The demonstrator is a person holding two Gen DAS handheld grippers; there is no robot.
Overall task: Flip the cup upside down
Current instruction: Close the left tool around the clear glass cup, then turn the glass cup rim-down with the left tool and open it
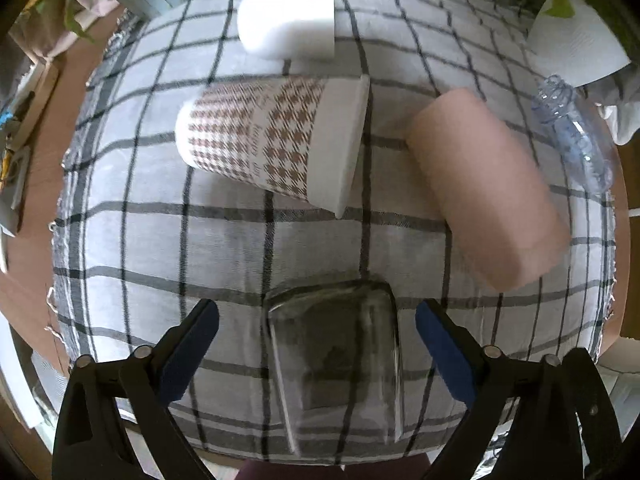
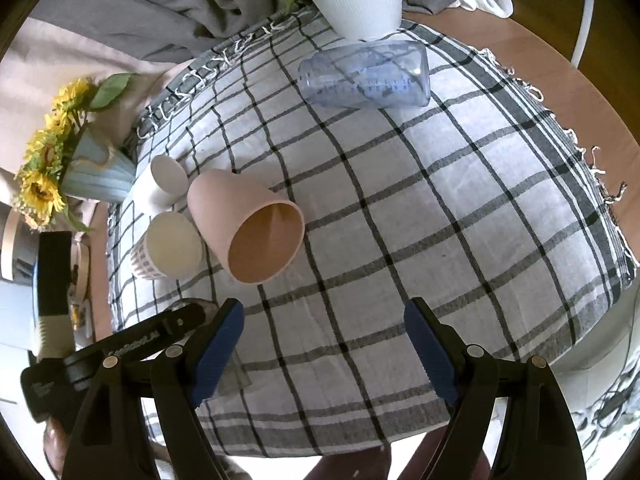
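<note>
- The clear, square-shouldered glass cup [image 1: 334, 364] lies on its side on the grey-and-black checked cloth [image 1: 224, 240], right between the blue pads of the left gripper [image 1: 317, 334], whose jaws stand wide with gaps on both sides
- The right gripper [image 2: 324, 336] also gapes wide, holding nothing, over bare cloth
- Glass looks rigid, fairly heavy, smooth and breakable; I judge a firm squeeze across the mid-body walls safest, away from the rim
- The houndstooth-patterned paper cup [image 1: 276, 140] and pink plastic tumbler [image 1: 486, 184] lie near, so tipping room is tight
</note>
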